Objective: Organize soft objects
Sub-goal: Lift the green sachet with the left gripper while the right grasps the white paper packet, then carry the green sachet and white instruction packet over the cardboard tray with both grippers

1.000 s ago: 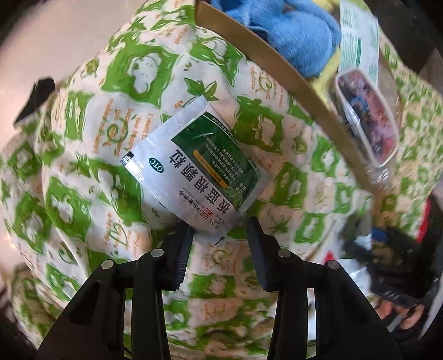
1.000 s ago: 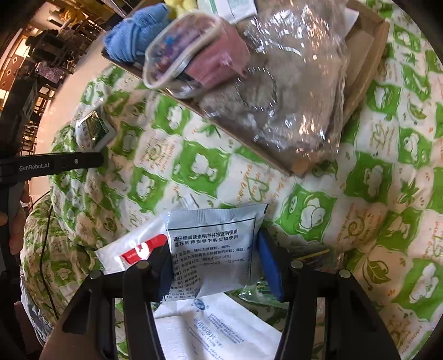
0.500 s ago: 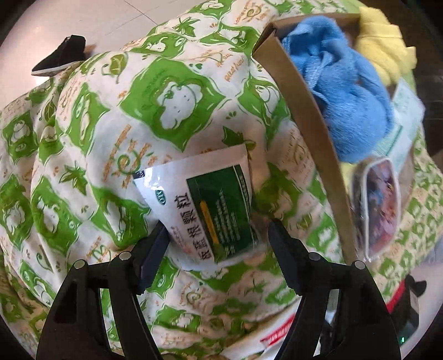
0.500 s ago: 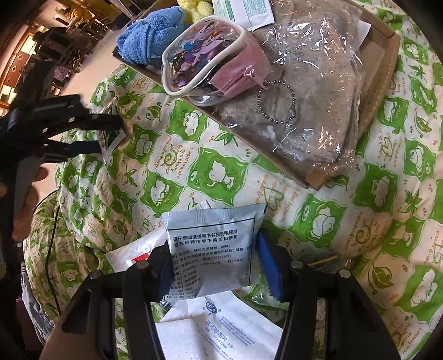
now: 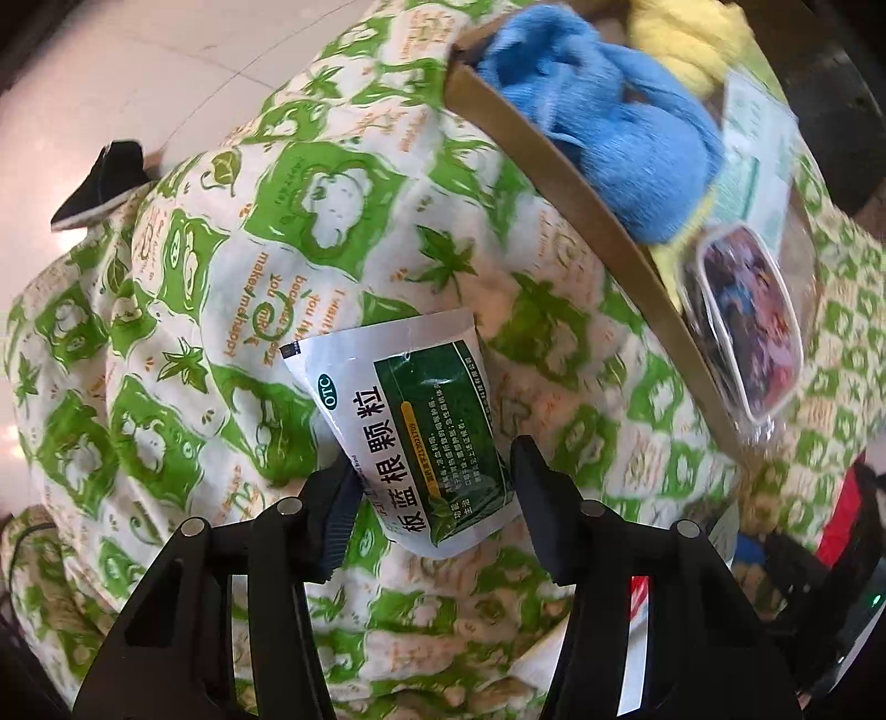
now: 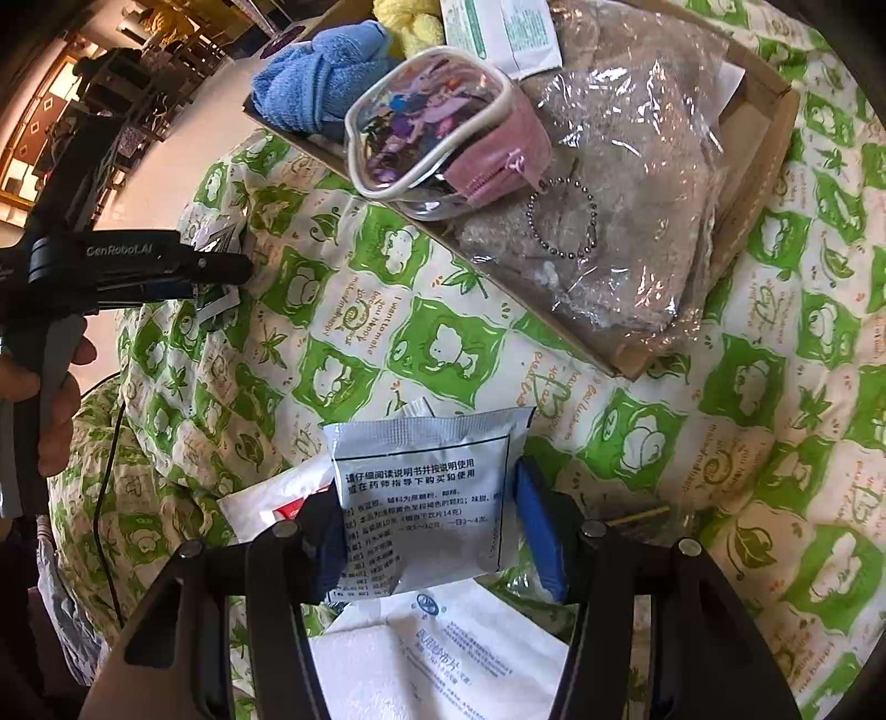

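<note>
A green and white medicine sachet lies on the green-patterned quilt, its lower end between the fingers of my left gripper, which is open around it. My right gripper is open around a silver sachet with its printed back up. The cardboard tray holds a blue towel, a yellow towel, a clear pink-zipped pouch, a plastic-wrapped grey cloth and a sachet. The left gripper also shows in the right wrist view.
A white gauze packet and a red-and-white packet lie under my right gripper. A black shoe sits on the pale floor beyond the quilt's edge. Dark clutter lies at the lower right of the left wrist view.
My left gripper has opened wider and moved forward, so the green sachet now sits deeper between its fingers. My right gripper stays around the silver sachet.
</note>
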`<state>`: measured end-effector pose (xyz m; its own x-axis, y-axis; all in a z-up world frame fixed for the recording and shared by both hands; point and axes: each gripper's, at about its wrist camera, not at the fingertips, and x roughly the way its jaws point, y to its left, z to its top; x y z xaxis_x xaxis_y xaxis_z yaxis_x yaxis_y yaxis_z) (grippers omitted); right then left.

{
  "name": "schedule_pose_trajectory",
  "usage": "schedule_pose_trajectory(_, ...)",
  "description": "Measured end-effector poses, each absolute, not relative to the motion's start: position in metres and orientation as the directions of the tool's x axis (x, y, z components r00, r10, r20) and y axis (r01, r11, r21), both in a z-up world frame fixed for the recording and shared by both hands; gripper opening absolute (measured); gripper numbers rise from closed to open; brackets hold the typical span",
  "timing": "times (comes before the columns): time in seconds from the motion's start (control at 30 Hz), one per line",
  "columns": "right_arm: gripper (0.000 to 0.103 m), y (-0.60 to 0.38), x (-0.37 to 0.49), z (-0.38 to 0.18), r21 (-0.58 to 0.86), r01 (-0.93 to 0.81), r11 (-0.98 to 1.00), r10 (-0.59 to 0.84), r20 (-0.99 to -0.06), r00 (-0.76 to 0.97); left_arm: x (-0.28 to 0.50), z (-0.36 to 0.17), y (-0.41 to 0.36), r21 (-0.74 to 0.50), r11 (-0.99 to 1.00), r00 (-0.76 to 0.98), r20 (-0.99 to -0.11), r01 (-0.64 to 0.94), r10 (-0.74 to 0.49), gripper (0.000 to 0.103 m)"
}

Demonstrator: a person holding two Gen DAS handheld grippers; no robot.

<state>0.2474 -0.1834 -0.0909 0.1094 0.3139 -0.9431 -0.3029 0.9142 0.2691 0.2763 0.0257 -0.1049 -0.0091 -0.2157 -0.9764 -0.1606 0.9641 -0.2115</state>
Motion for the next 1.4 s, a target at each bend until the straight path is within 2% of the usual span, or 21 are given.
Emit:
schedule_pose_trajectory(0.33, 0.055, -0.185, 0.245, -0.071, 0.289, -0.288, 0.913, 0.321, -0.945, 0.069, 0.265, -0.061, -0.02, -0.148, 0.989, -0.019, -0.989, -0.002, -0.148, 0.053)
schedule_pose_trajectory(0.83, 0.055, -0.202, 0.259, -0.072, 0.264, -0.243, 0.933, 0.281, -0.959, 0.038, 0.28, -0.031, -0.027, -0.117, 0.991, 0.0, -0.993, 0.059, -0.117, 0.053)
schedule_pose_trajectory(1.4, 0.055, -0.229, 0.288, -0.039, 0.194, -0.239, 0.951, 0.226, -0.967, 0.117, 0.336, 0.002, -0.019, -0.089, 0.987, 0.093, -0.991, 0.131, -0.102, 0.053)
